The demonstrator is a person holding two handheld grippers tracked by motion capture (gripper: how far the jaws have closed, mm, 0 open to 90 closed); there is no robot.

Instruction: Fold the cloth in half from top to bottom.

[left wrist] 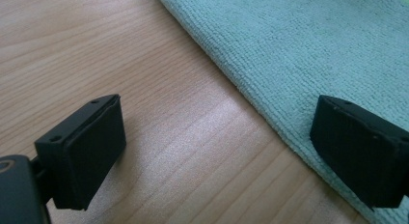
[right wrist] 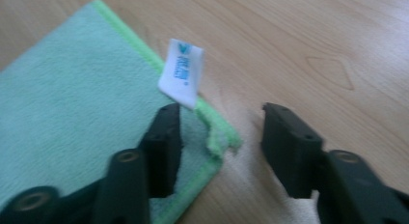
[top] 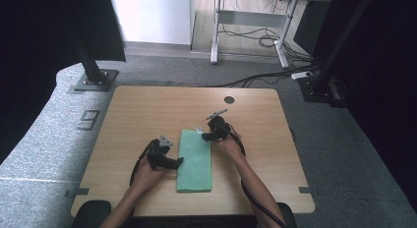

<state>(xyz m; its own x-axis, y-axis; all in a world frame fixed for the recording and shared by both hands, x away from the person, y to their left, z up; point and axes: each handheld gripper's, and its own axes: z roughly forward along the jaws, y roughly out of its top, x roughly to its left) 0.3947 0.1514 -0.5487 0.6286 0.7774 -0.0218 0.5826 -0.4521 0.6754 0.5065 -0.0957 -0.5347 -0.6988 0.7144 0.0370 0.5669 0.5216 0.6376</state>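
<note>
**Folded green cloth, a gripper at each long side**

The cloth point(top: 194, 160) lies flat on the table point(top: 147, 110), a long folded rectangle near the middle of the front half, its long sides running from the front edge toward the back.

The right gripper view gives what the high view cannot: the cloth's far right corner lies between the spread jaws of the right gripper point(right wrist: 219, 142), one jaw over the fabric and the other over bare wood. The corner is slightly ruffled and the pads do not press on it. A brighter green hem runs round the edge, and a small white label point(right wrist: 181, 72) stands up from it just behind the corner. The label carries teal print, too blurred to read.

The left gripper view shows the left gripper point(left wrist: 217, 151) with its jaws wide apart, one over wood, the other just over the cloth's left long edge, nothing between the pads. The weave of the cloth is plain here.

The high view alone shows both hands at once: left hand point(top: 147, 170) by the left side of the cloth, right hand point(top: 227, 144) at the far right corner. A grey mark, shaped like a 9, sits on the floor beyond the table's left edge.
</note>
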